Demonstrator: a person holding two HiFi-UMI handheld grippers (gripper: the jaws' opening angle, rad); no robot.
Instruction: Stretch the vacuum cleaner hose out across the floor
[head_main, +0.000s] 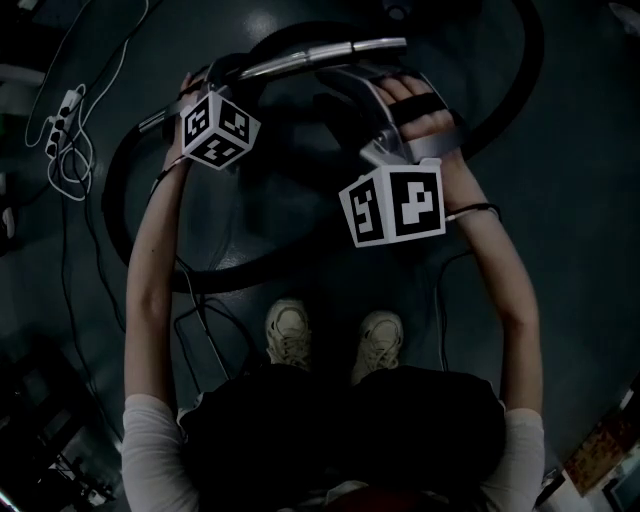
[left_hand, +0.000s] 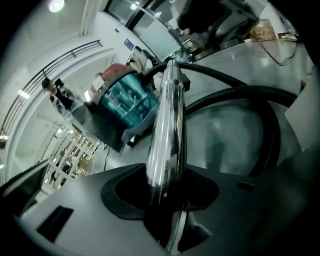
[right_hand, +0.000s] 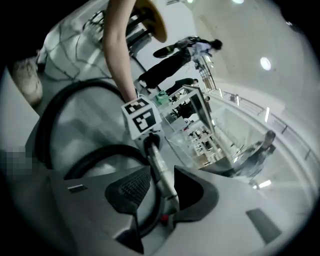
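A chrome vacuum wand (head_main: 320, 55) is held up level in front of me, over the dark floor. The black hose (head_main: 135, 170) lies in a wide loop round it and my feet. My left gripper (head_main: 212, 78) grips the wand's left end, and in the left gripper view the tube (left_hand: 167, 115) fills the gap between the pads of that gripper (left_hand: 165, 185), running toward the teal vacuum body (left_hand: 127, 102). My right gripper (head_main: 348, 68) holds the wand further right. In the right gripper view the tube (right_hand: 159, 167) sits pinched between the right gripper's (right_hand: 162, 182) pads, with the left gripper's marker cube (right_hand: 142, 117) at its far end.
A white power strip (head_main: 60, 125) with tangled cables lies at the far left. More thin cables (head_main: 200, 330) run beside my shoes (head_main: 288, 335). The hose (left_hand: 265, 120) curves over the pale floor; another loop of hose (right_hand: 55, 110) arcs at the left. People (right_hand: 180, 57) stand in the background.
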